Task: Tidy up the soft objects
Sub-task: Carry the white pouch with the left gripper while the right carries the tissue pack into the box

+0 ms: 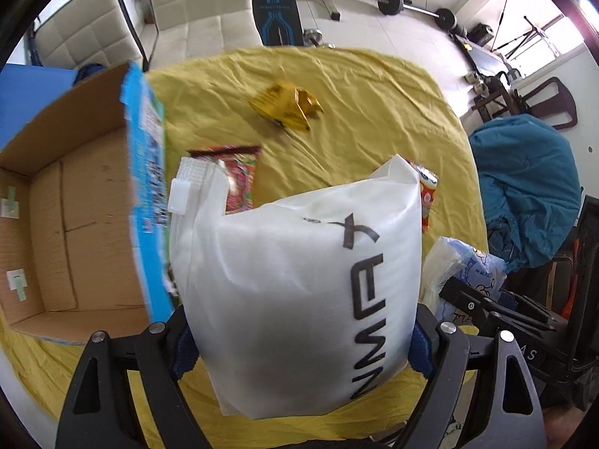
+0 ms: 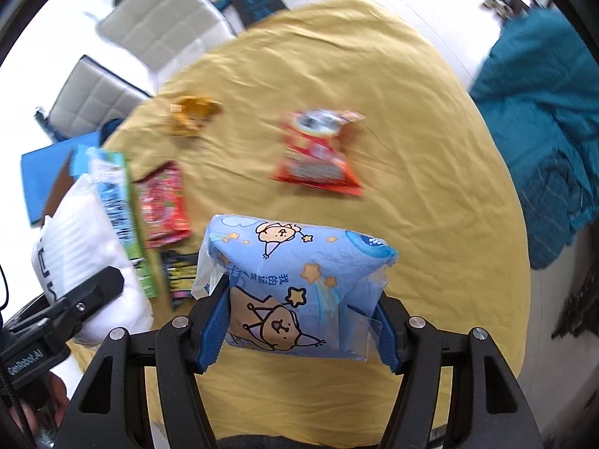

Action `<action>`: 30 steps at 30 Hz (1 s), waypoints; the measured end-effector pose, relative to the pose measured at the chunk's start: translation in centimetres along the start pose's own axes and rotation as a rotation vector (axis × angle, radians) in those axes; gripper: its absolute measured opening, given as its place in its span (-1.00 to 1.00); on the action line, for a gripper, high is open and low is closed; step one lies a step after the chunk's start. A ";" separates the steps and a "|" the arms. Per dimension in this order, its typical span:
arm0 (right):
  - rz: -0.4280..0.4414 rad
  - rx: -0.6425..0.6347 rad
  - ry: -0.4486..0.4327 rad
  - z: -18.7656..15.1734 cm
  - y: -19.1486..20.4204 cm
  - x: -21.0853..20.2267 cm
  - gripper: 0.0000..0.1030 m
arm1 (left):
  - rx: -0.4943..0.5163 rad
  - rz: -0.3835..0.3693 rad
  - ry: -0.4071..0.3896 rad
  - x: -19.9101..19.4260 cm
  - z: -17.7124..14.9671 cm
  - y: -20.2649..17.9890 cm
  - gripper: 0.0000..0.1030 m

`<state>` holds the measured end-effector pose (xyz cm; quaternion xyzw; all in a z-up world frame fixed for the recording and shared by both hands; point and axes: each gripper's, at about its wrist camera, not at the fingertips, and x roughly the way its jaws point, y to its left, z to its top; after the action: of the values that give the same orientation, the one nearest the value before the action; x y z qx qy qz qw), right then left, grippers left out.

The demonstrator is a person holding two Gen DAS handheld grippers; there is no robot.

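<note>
My left gripper (image 1: 299,344) is shut on a white padded pouch (image 1: 299,284) with black letters and holds it above the yellow cloth, just right of an open cardboard box (image 1: 75,232). The pouch also shows in the right wrist view (image 2: 86,247). My right gripper (image 2: 303,321) is shut on a blue cartoon tissue pack (image 2: 299,280), held above the cloth; this pack shows at the right in the left wrist view (image 1: 471,273). On the cloth lie a red snack packet (image 2: 318,153), a red candy packet (image 2: 164,202) and a yellow packet (image 1: 288,104).
The table is covered by a yellow cloth (image 1: 374,112). The box has a blue printed flap (image 1: 149,172) standing up beside the pouch. A dark packet (image 2: 179,273) lies by the flap. White chairs (image 1: 194,3) stand behind the table, and a teal garment (image 1: 524,187) hangs at the right.
</note>
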<state>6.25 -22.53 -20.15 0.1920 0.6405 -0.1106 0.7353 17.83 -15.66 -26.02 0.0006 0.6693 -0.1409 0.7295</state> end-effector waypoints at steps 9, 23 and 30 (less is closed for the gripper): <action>0.068 -0.143 -0.047 0.0 10.7 -3.0 0.31 | -0.056 0.009 -0.122 -5.0 2.1 5.7 0.67; 0.072 -0.353 -0.015 1.7 30.3 2.9 0.32 | -0.158 0.015 -0.081 -6.1 4.6 23.6 0.67; 0.030 -0.411 0.031 3.8 37.0 8.9 0.32 | -0.189 0.008 0.012 -1.2 7.8 31.2 0.67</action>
<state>26.16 9.98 -23.29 0.0489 0.6581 0.0363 0.7505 31.84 13.11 -29.88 -0.0647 0.6838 -0.0740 0.7230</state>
